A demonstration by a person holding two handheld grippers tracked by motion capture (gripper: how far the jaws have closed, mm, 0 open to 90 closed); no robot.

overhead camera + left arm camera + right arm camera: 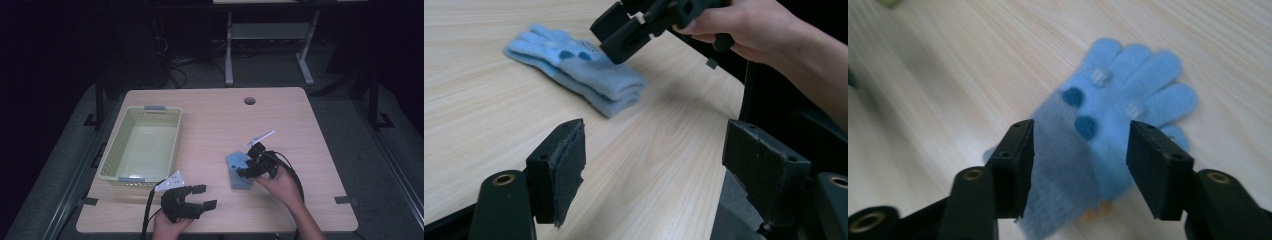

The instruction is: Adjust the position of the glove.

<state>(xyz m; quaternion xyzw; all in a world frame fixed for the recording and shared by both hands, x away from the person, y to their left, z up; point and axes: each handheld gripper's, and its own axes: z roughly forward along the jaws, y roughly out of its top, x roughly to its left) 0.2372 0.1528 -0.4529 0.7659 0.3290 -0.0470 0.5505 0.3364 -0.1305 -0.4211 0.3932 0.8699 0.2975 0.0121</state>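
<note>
— Glove [238, 170], light blue: where does it lie in the high view?

— Flat on the table [210, 125], right of the middle and toward the near edge. The right hand-held gripper [248, 166] is over it, jaws spread, pointing left. A white syringe-like item [260, 138] lies just beyond that hand-held gripper. The left hand-held gripper [201, 196] is at the near edge, well apart from the glove, jaws spread with nothing between them. A pale green basket [172, 145] sits at the left side of the table, its floor bare.

— And the left gripper view?

— Its two padded jaws stand wide apart over bare wood. Farther off, the glove [574, 70] lies on the table [484, 115], with two dark blue dots on it. The right hand-held gripper [624, 35], held by a hand [744, 25], hovers just above the glove's cuff end; whether it touches cannot be told.

— The right gripper view?

— The right hand-held gripper [1079, 165] looks down on the glove [1118, 105], jaws parted, one on either side of the palm and cuff. The glove's fingers point away from the camera. The jaws are not pressed on the fabric.
</note>
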